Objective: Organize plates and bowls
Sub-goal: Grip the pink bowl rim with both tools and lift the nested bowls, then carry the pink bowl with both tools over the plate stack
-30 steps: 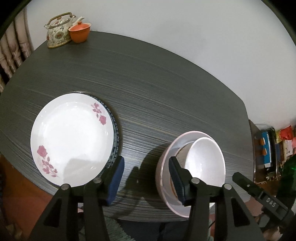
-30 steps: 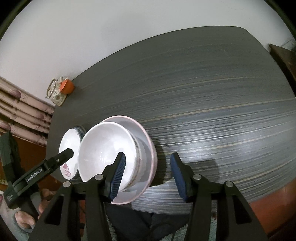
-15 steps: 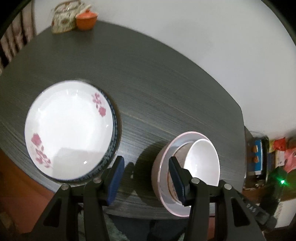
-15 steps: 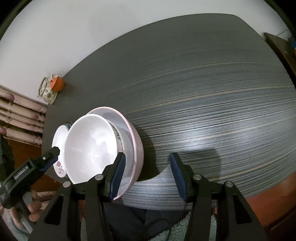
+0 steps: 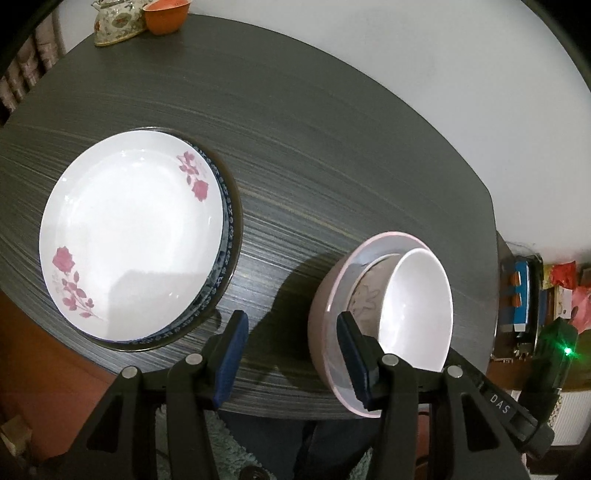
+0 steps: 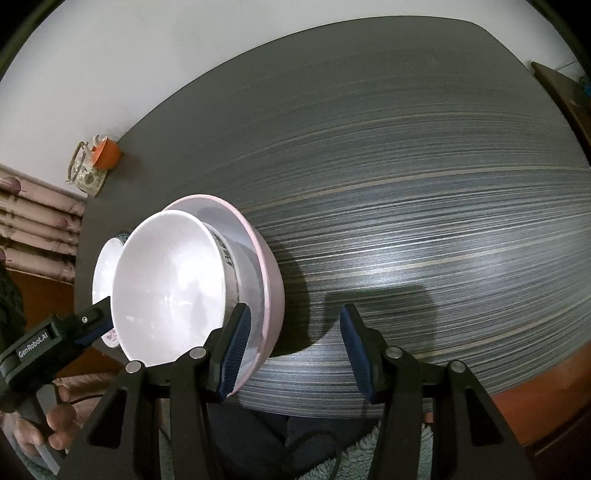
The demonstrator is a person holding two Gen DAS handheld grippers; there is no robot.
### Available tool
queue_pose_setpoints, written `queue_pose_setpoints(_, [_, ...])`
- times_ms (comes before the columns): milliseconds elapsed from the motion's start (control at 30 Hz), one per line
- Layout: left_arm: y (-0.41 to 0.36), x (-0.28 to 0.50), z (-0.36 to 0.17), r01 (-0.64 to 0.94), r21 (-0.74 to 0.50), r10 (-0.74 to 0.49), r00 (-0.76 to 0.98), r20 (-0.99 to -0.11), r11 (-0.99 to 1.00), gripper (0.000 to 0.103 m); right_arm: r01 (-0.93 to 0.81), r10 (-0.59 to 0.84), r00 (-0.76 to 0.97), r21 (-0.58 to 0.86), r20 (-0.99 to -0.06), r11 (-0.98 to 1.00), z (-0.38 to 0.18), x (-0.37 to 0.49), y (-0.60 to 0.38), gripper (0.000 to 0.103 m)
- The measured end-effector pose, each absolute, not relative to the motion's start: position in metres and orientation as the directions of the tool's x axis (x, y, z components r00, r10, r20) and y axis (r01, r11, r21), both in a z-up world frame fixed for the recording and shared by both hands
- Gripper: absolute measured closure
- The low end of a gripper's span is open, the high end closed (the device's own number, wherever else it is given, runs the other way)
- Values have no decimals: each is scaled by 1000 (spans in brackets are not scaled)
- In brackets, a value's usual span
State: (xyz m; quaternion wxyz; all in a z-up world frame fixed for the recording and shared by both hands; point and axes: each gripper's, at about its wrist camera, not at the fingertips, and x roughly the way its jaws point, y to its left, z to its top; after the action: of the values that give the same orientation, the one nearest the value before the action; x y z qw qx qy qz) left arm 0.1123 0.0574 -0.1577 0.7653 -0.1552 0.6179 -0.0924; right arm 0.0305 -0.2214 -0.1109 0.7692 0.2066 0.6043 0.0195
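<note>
A white plate with pink flowers (image 5: 129, 236) lies on a blue-rimmed plate (image 5: 228, 229) at the table's near left. A white bowl (image 5: 417, 310) sits nested in a patterned bowl inside a pink bowl (image 5: 325, 317) near the front edge. My left gripper (image 5: 291, 354) is open above the front edge between the plates and the bowls, with its right finger in front of the pink bowl's rim. My right gripper (image 6: 291, 347) is open and empty just right of the bowl stack (image 6: 173, 288), its left finger by the pink rim (image 6: 269, 266).
A floral teapot (image 5: 114, 22) and an orange cup (image 5: 166, 14) stand at the dark table's (image 5: 332, 147) far left corner. A low shelf with coloured packets (image 5: 535, 295) is beyond the table's right edge. A wide bare tabletop (image 6: 424, 184) stretches to the right of the bowls.
Both grippers shifted a little over the front edge. Both stay open, and the plates and bowls have not moved.
</note>
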Motion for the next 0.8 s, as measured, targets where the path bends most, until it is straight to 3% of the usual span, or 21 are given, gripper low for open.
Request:
queue_pose_setpoints(467, [45,117,-176,-51,-307,-294,176,-939,950,55,225,241,252,299,-937,927,-118,35,-209,55])
queue_pose_setpoints(800, [40,118,-184,-40,-315,-305,164,-938,948,70,219,203,227,253,-953,942,-127,44,-197,55])
